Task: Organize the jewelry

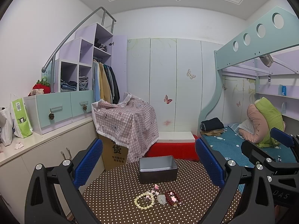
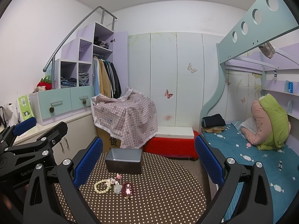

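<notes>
A round table under a brown cloth with white dots fills the foreground of a small bedroom. Behind it stand a cardboard box draped in a pink checked cloth, a red bench with a white board on top, and a pale wardrobe with butterfly stickers. To one side runs a low cabinet topped by teal drawers and lilac stepped shelves with hanging clothes; on the other side is a bunk bed with a blue sheet, folded clothes and a pink and green pillow. Toward the far side of the table sits an open grey metal box, its inside bare as far as can be seen. Nearer the cameras, just in front of the box, lies the jewelry: a cream bead bracelet, a dark red bead bracelet, a pale jade pendant between them, and small pink charms whose shapes are too small to make out. The left gripper hovers above the table with its blue-padded fingers spread wide and nothing between them; the jewelry lies centred below the gap, touched by neither pad. The right gripper is likewise spread wide and empty, with the jewelry lying low and toward its left finger, apart from it.
</notes>
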A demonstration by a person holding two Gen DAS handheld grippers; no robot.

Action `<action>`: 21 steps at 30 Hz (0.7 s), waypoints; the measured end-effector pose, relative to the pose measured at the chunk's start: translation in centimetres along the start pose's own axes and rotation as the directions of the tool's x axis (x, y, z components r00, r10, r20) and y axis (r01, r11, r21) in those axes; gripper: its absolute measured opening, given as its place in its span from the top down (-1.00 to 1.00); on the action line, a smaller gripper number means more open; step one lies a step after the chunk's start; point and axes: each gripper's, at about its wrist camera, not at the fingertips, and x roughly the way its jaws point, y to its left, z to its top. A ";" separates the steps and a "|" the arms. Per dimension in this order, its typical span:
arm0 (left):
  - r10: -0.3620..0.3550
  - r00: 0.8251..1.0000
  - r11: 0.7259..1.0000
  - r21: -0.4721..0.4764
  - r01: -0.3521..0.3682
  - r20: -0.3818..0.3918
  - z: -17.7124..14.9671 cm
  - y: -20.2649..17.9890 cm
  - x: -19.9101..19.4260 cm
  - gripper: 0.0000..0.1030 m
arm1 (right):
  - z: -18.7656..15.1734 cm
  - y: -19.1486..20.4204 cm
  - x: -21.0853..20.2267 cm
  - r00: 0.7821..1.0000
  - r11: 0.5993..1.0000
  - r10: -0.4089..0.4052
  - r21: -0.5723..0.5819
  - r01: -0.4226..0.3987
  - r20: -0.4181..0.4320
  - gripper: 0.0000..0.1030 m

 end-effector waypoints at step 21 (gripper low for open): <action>-0.002 1.000 1.000 -0.001 0.002 -0.001 0.3 0.0 -0.1 -0.87 | 1.1 -0.3 -0.6 1.000 1.000 0.001 0.001 -0.001 0.000 -0.85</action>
